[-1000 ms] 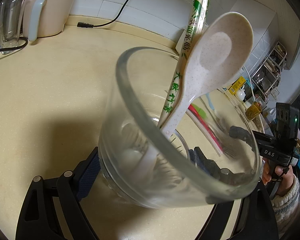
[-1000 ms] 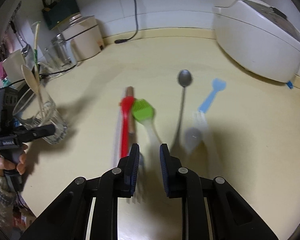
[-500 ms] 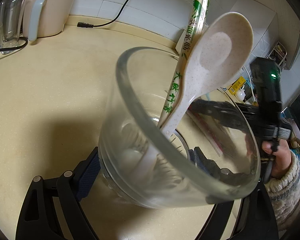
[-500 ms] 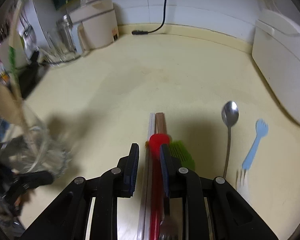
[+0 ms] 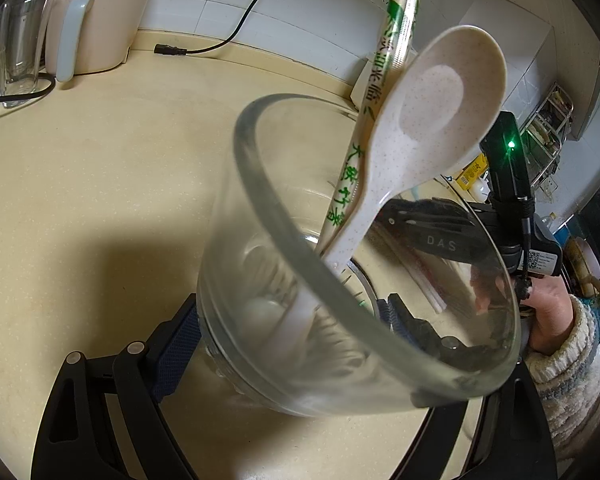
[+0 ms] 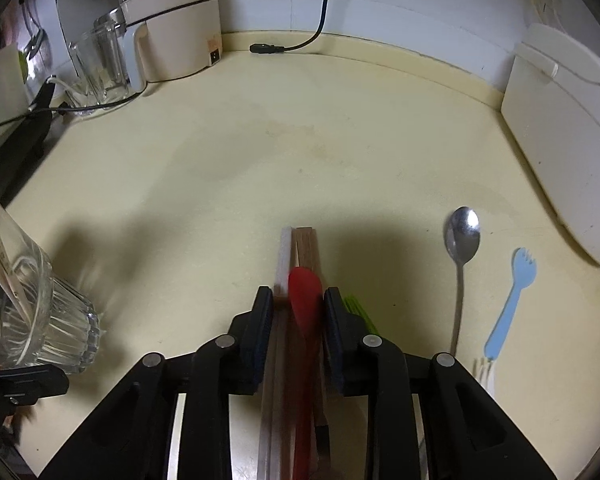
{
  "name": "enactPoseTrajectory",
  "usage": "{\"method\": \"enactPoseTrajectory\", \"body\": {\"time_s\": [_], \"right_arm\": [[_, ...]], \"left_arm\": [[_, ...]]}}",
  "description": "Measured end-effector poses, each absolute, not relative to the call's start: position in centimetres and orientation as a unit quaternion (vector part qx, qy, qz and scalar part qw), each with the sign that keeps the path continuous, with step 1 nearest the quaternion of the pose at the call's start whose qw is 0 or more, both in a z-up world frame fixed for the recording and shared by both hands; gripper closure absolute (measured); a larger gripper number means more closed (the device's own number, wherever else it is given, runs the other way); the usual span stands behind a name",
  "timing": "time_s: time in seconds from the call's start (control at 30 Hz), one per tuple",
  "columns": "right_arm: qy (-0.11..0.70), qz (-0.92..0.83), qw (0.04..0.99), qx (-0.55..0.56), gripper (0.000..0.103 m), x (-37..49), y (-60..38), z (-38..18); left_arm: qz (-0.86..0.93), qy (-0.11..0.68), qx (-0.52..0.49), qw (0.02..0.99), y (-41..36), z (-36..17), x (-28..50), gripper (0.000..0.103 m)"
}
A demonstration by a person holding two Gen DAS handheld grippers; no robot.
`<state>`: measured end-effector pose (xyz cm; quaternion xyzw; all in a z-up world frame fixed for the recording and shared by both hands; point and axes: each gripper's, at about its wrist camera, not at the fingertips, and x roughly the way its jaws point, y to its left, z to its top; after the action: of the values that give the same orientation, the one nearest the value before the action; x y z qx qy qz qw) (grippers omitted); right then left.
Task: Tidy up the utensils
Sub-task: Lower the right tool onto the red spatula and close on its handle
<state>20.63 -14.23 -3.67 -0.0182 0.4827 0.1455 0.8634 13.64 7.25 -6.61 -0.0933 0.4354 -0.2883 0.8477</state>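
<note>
My left gripper is shut on a ribbed glass cup, tilted above the counter. In the cup stand a speckled white spoon and paper-wrapped chopsticks. My right gripper points down at the counter, and its jaws are opening. Between them lie a red utensil, brown wooden chopsticks and a white stick; the pads do not press on them. A green brush peeks out beside the right finger. The cup also shows at the right wrist view's left edge.
A metal spoon, a blue fork and a white fork lie right of the gripper. A white rice cooker stands at the right. A beige appliance, glass jug and loose plug line the back.
My right gripper has swung left from beside the green brush to straddle the red utensil and chopsticks, and its jaws have widened. The left gripper and cup have not moved.
</note>
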Motion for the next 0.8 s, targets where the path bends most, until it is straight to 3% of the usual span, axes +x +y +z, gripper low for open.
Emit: {"method": "enactPoseTrajectory", "body": {"time_s": [0.2, 0.8], "right_arm": [[0.475, 0.166, 0.864, 0.002, 0.081, 20.1, -14.6, -3.9], [0.470, 0.196, 0.860, 0.022, 0.082, 16.3, -15.3, -4.0]], "left_arm": [[-0.288, 0.435, -0.093, 0.848, 7.3, -6.6, 13.6, 0.013], [-0.288, 0.435, -0.093, 0.848, 7.3, -6.6, 13.7, 0.013]]}}
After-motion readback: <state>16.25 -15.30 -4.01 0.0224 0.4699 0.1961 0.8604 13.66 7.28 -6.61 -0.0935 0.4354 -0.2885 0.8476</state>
